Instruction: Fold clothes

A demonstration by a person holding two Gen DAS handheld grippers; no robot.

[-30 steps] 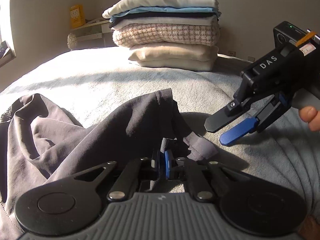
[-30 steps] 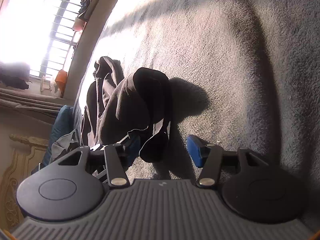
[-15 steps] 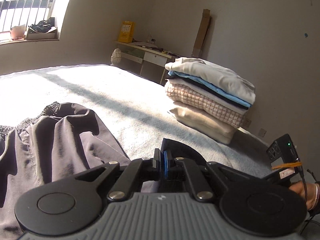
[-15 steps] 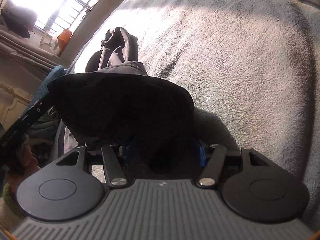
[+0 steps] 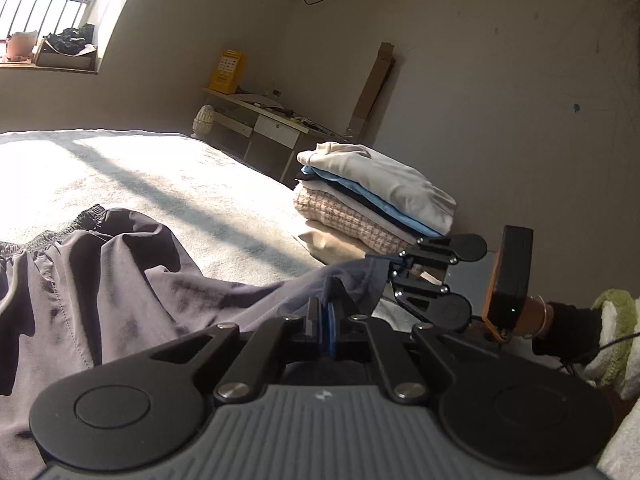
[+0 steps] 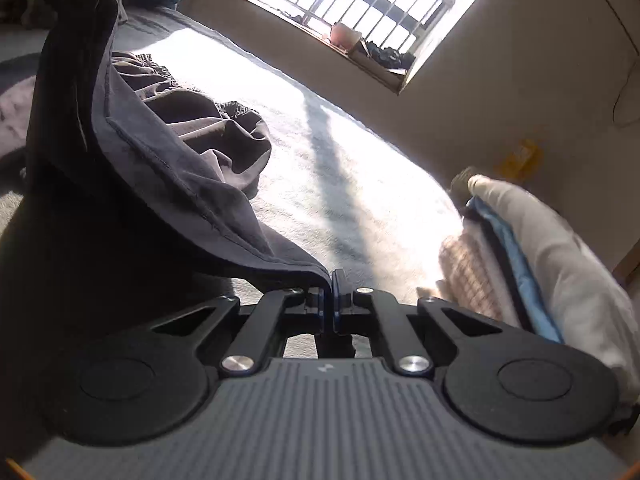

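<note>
Both claws pinch one hem of the dark shorts (image 5: 120, 280): the left claw (image 5: 322, 320) pressed together on cloth, the right claw (image 6: 333, 300) having just closed on the neighbouring corner. Between them the hem hangs lifted; the waistband end lies crumpled farther off on the bed (image 5: 140, 168). Open blanket spreads beyond, bounded at right by the folded stack (image 5: 372, 196).
</note>
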